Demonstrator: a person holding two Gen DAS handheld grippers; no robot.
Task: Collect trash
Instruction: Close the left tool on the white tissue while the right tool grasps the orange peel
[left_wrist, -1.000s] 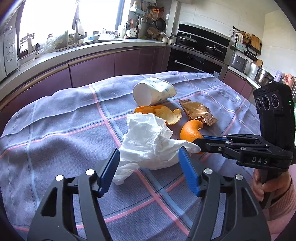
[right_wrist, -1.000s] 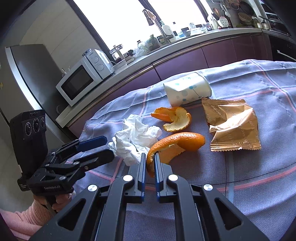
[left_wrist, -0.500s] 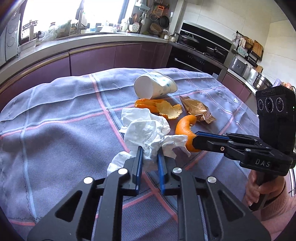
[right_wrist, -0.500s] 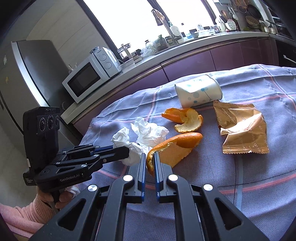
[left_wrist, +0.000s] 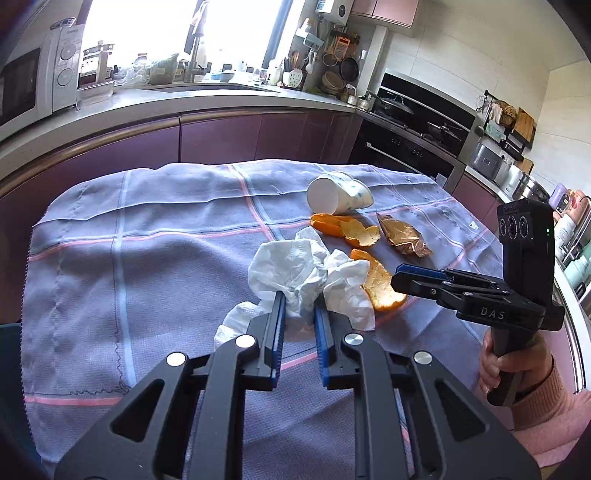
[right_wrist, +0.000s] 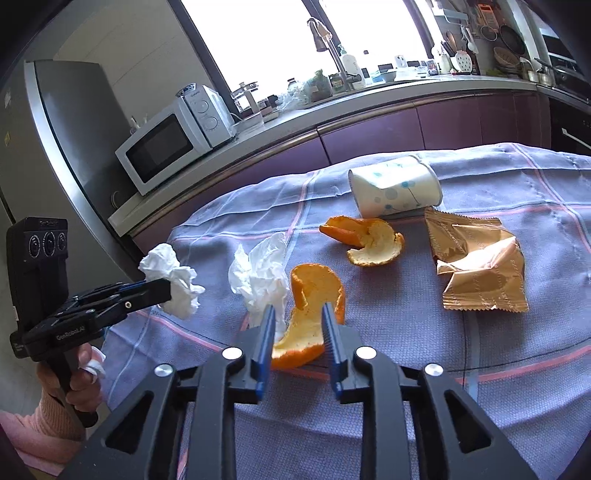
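Left hand-held gripper is clamped on the crumpled tissue, but only on a thin fold, with loose wads hanging either side; judgement: a quick lift could tear it or let part drop back on the worktop. Right hand-held gripper has its jaws apart, straddling the near orange peel without pinching it. The peel is curved and stiff, so it may pop out sideways on closing. Second peel, paper cup and gold wrapper lie toward the far edge, uncollected.
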